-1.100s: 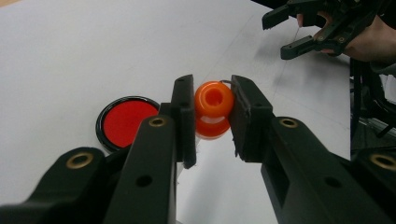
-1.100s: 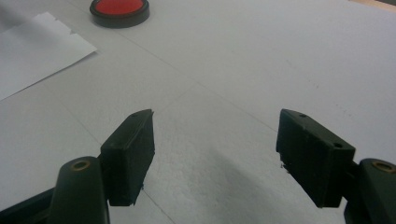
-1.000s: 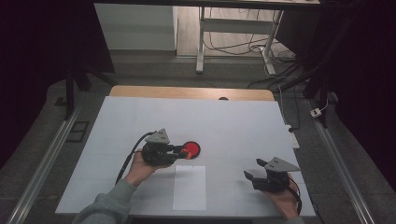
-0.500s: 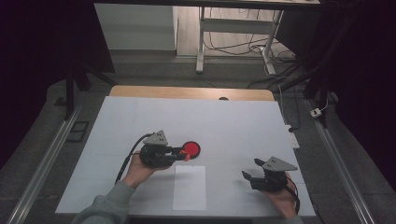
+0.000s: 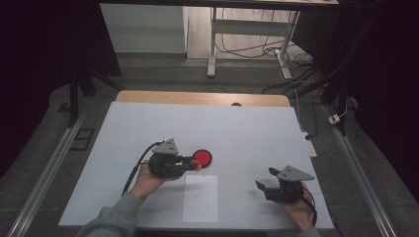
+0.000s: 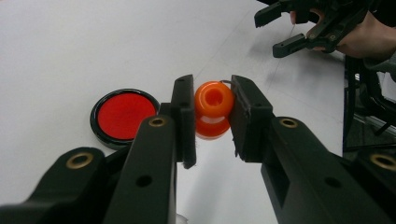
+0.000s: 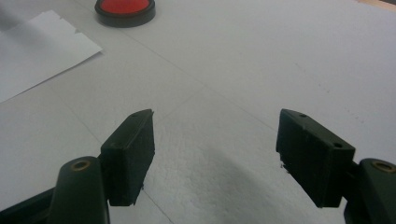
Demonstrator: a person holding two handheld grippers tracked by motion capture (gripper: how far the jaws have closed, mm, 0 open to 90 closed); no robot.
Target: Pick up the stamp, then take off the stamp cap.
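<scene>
A small orange spool-shaped piece point(image 6: 213, 110) with a hole in its end sits clamped between the black pads of my left gripper point(image 6: 212, 116), which is shut on it. In the high view that left gripper point(image 5: 196, 164) points right, its tip beside a round red disc with a black rim point(image 5: 202, 157). The red disc point(image 6: 123, 115) lies flat on the table, just left of the jaws. My right gripper point(image 5: 264, 180) rests near the table's front right, open, with bare table between its fingers point(image 7: 130, 144). The red disc point(image 7: 125, 9) lies far ahead of it.
A white sheet of paper point(image 5: 200, 197) lies at the front of the white table top point(image 5: 237, 128), between the two hands. Its torn corner point(image 7: 44, 49) reaches toward the right gripper. A wooden strip point(image 5: 197, 98) edges the table's far side.
</scene>
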